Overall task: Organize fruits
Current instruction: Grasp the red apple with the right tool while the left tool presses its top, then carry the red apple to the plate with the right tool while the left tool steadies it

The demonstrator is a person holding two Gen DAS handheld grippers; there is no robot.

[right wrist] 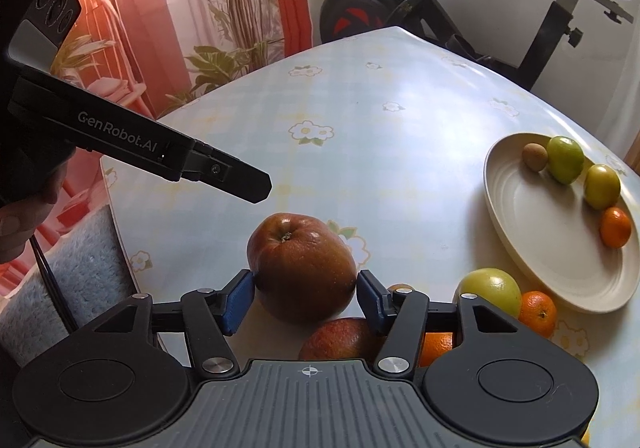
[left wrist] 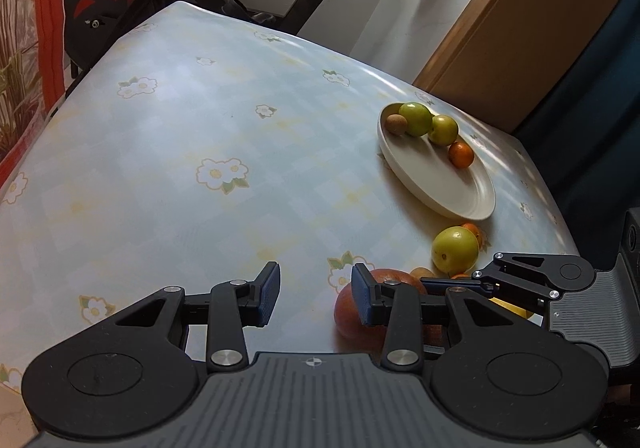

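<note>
A large red-brown apple (right wrist: 302, 268) rests on the flowered tablecloth, right at the tips of my right gripper (right wrist: 305, 288). The jaws stand apart with a blue pad at each side of the apple's near face, not clamped on it. My left gripper (left wrist: 316, 296) is open over bare cloth, just left of the same apple (left wrist: 352, 312). A second red apple (right wrist: 340, 340), a green apple (right wrist: 490, 290) and small oranges (right wrist: 538, 312) lie close by. The cream plate (right wrist: 540, 244) holds two green fruits, a small brown fruit and one small orange.
The plate (left wrist: 448, 187) sits near the table's right edge, beside a wooden door and a dark curtain. An exercise bike (right wrist: 400, 3) stands behind the far edge. A grey padded seat (right wrist: 80, 268) is at the left of the table. A person's hand holds the left gripper (right wrist: 260, 189).
</note>
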